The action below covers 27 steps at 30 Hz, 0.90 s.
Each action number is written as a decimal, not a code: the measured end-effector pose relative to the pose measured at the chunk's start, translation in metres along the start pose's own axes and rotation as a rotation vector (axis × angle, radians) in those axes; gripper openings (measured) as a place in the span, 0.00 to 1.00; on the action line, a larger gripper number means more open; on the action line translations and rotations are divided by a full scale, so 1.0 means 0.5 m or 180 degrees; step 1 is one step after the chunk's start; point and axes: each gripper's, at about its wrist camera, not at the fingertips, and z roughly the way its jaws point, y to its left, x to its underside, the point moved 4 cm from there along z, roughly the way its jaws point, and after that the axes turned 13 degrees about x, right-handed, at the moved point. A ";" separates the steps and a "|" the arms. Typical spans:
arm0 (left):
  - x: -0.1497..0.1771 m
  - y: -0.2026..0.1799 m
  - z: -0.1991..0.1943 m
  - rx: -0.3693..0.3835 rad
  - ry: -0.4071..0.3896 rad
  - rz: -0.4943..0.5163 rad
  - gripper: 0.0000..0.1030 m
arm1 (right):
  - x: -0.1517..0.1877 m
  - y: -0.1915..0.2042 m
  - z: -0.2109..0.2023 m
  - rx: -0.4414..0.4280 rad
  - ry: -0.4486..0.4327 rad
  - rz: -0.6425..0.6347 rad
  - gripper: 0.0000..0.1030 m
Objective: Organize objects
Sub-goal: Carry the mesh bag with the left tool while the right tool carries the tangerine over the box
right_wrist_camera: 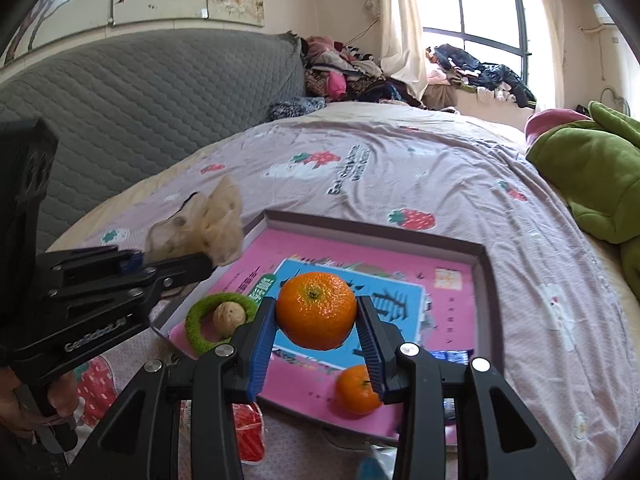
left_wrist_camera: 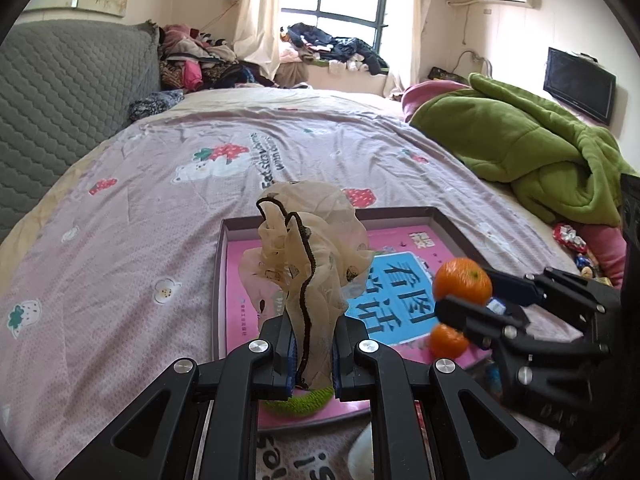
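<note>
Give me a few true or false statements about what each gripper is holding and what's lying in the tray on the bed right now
1. The left gripper is clamped on a sheer beige fabric scrunchie with dark trim. True.
2. The right gripper holds a walnut. False: it grips a large orange mandarin.
3. A smaller orange mandarin lies in the shallow cardboard tray. True.
4. The tan walnut sits on the bedsheet outside the tray. False: it rests inside a fuzzy green hair ring in the tray.
5. A pink book with a blue panel lines the tray's floor. True.
</note>
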 end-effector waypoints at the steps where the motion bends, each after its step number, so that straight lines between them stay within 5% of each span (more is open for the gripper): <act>1: 0.002 0.006 0.007 -0.0009 0.0014 -0.0008 0.12 | 0.003 0.006 0.004 -0.0006 0.0010 -0.0013 0.39; 27: 0.036 0.036 0.095 0.0049 0.0262 -0.0062 0.14 | 0.071 0.047 0.109 -0.0003 0.0491 -0.0115 0.39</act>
